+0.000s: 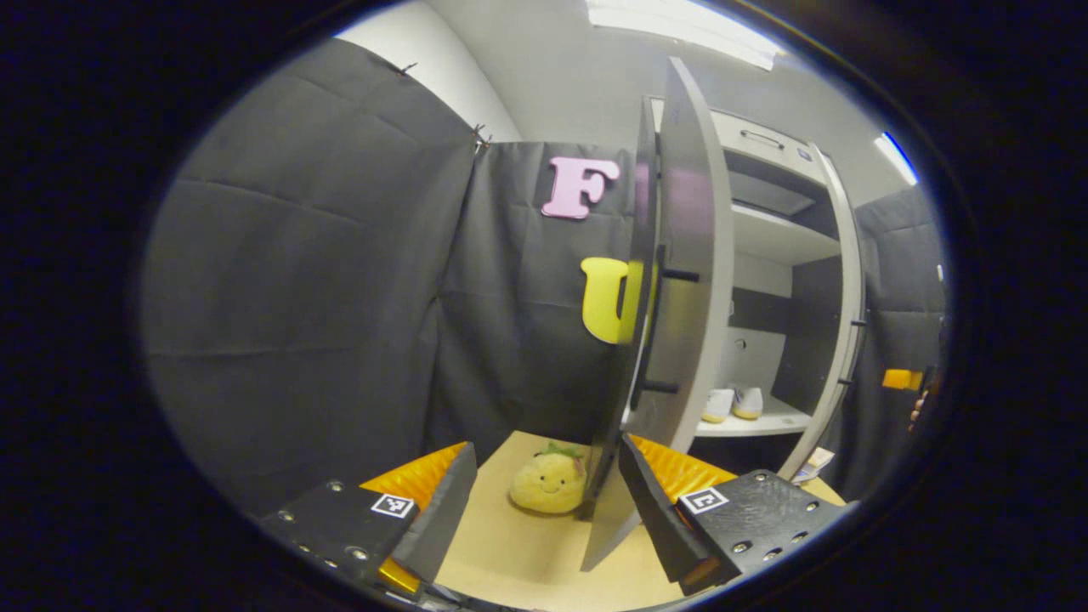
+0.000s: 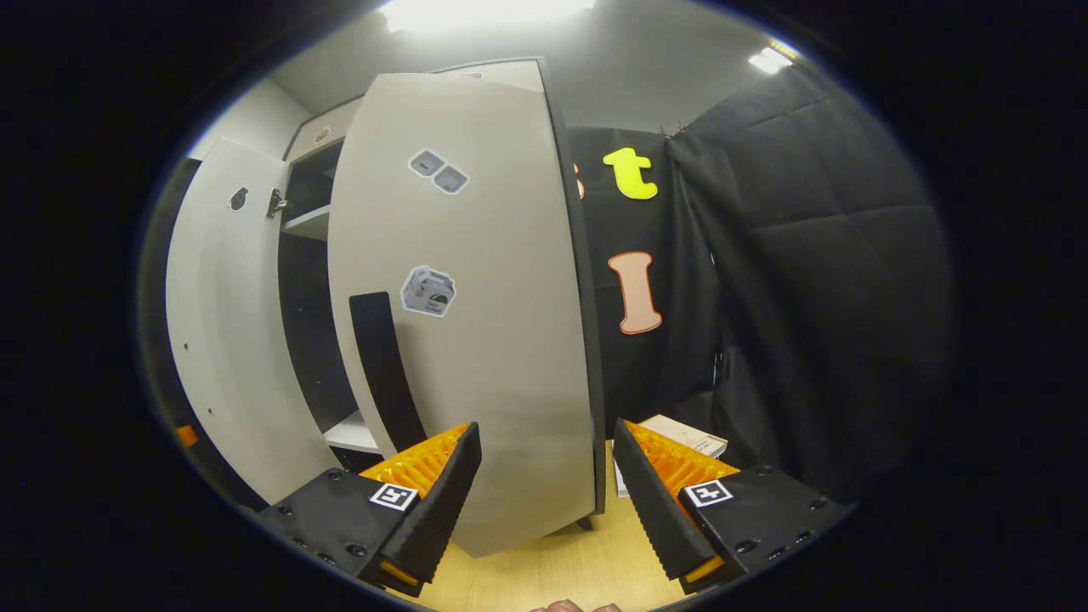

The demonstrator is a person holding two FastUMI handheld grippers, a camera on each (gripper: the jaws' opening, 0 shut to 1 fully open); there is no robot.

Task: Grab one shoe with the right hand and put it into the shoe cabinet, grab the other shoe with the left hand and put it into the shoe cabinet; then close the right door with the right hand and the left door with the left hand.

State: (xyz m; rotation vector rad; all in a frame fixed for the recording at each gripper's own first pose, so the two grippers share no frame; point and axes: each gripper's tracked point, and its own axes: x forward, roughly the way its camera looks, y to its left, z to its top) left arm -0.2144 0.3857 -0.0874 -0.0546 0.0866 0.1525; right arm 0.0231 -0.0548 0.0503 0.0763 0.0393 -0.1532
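The white shoe cabinet (image 1: 778, 238) stands with both doors swung out. A pair of white shoes (image 1: 733, 404) rests side by side on its lower shelf. In the left gripper view the left door (image 1: 680, 280) is seen nearly edge-on, its lower edge between the open fingers of my left gripper (image 1: 544, 501), close to the right finger. In the right gripper view the right door (image 2: 476, 306), with stickers and a black handle (image 2: 382, 365), stands right before my open right gripper (image 2: 544, 493), its outer edge between the fingers. Neither gripper holds anything.
A yellow plush toy (image 1: 550, 482) sits on the wooden floor (image 1: 527, 552) beside the left door. A flat box (image 2: 680, 438) lies on the floor behind the right door. The other gripper's orange part (image 1: 901, 378) and a hand (image 1: 918, 410) show at the far right.
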